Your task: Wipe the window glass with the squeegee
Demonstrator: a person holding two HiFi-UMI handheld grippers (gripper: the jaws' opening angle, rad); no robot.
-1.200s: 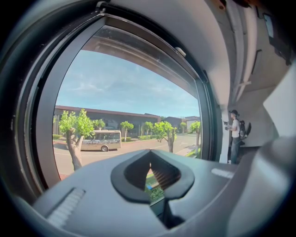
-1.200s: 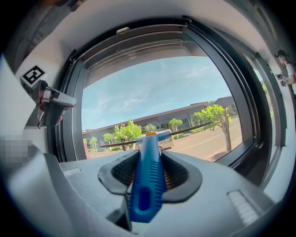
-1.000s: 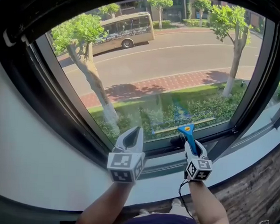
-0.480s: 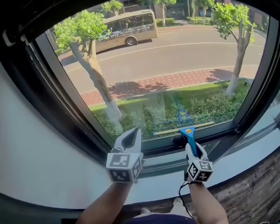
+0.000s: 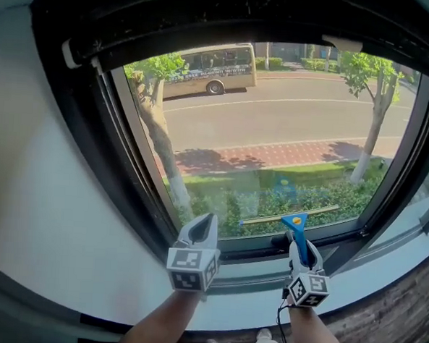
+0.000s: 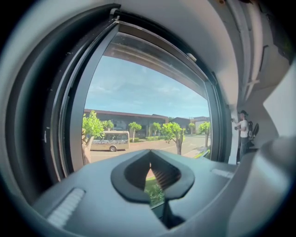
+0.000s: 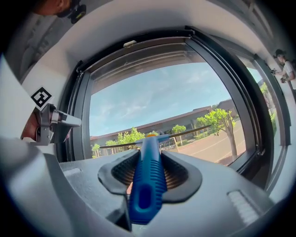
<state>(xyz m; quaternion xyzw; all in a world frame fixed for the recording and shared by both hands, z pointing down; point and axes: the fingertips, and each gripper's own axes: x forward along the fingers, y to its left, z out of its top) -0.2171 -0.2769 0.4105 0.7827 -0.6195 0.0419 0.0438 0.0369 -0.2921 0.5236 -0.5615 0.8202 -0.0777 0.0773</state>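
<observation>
Right gripper (image 5: 298, 242) clamped on blue squeegee (image 5: 294, 222) handle, blade low on window glass (image 5: 275, 120); left gripper (image 5: 206, 219) closed, empty.

Pale window sill (image 5: 247, 292) just below the dark window frame (image 5: 247, 250).

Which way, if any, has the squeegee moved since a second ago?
No. The squeegee stays just above the lower window frame, as before; only the view tilted.

A beige bus (image 5: 210, 65) is on the road (image 5: 298, 114), beyond a brick pavement (image 5: 273, 155), a hedge (image 5: 300, 198) and two trees (image 5: 157, 120). A person (image 6: 243, 132) stands off to the right.
</observation>
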